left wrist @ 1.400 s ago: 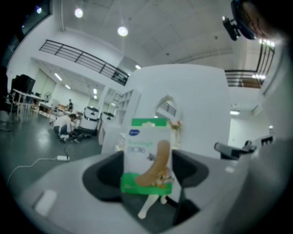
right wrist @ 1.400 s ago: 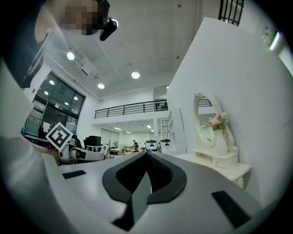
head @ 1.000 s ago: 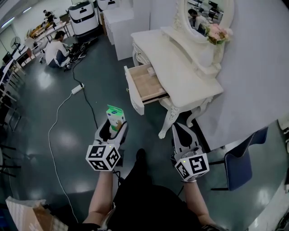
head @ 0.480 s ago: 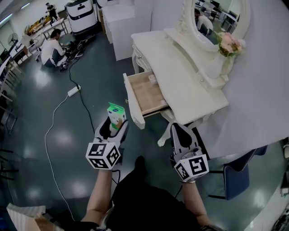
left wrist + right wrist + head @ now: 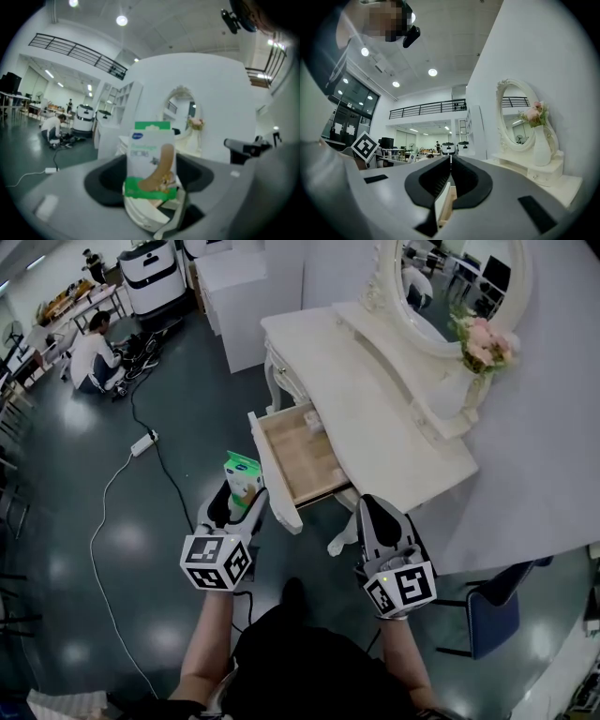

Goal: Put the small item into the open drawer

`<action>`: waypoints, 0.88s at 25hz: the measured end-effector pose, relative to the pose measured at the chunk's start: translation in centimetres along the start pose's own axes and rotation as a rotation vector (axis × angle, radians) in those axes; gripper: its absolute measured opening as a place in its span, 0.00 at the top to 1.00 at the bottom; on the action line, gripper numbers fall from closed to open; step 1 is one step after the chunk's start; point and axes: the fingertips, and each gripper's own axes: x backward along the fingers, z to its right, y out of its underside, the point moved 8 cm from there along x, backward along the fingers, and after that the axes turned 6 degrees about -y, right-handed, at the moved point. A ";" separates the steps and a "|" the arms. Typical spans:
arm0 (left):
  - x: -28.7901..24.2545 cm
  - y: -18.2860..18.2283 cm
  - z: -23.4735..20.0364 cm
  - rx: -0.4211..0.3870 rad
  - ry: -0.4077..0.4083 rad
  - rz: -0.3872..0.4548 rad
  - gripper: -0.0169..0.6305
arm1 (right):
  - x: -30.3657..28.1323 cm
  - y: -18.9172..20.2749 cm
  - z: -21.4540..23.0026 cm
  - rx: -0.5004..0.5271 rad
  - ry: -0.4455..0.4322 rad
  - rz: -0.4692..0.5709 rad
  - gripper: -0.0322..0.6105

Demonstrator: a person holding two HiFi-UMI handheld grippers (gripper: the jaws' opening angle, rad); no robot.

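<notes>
A green and white plaster box [image 5: 241, 476] stands upright in my left gripper [image 5: 232, 506], which is shut on it, to the left of the drawer front. The left gripper view shows the same box [image 5: 151, 159] filling the middle between the jaws of the left gripper [image 5: 151, 180]. The open wooden drawer [image 5: 302, 457] juts out of the white dressing table [image 5: 375, 423], with a small pale thing at its back. My right gripper [image 5: 375, 514] is shut with nothing in it, just below the drawer's near corner. In its own view the right gripper [image 5: 450, 161] points at the drawer's edge [image 5: 444, 206].
An oval mirror [image 5: 450, 282] and a vase of pink flowers [image 5: 487, 348] stand on the table top. A person [image 5: 92, 357] sits on the dark floor far left, with a power strip and cable [image 5: 142, 442]. A blue chair [image 5: 492, 601] is at the right.
The dressing table and drawer have come nearer to both grippers as I stepped forward. The left gripper still holds the box; the right stays shut.
</notes>
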 end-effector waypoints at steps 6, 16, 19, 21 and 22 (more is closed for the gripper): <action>-2.9 -0.6 -1.4 0.003 0.017 0.001 0.46 | -2.3 0.4 0.9 0.002 0.027 -0.011 0.95; -5.6 -1.1 -1.7 0.002 0.065 -0.020 0.46 | -4.0 0.6 1.5 0.011 0.053 -0.019 0.95; -6.7 -1.3 -1.4 -0.004 0.073 -0.022 0.46 | -4.1 0.5 2.1 0.017 0.060 -0.018 0.95; -7.7 -1.5 -1.1 -0.005 0.079 -0.021 0.46 | -4.2 0.3 2.8 0.022 0.068 -0.013 0.95; -8.2 -1.6 -0.8 -0.006 0.082 -0.021 0.46 | -4.3 0.3 3.2 0.023 0.072 -0.010 0.95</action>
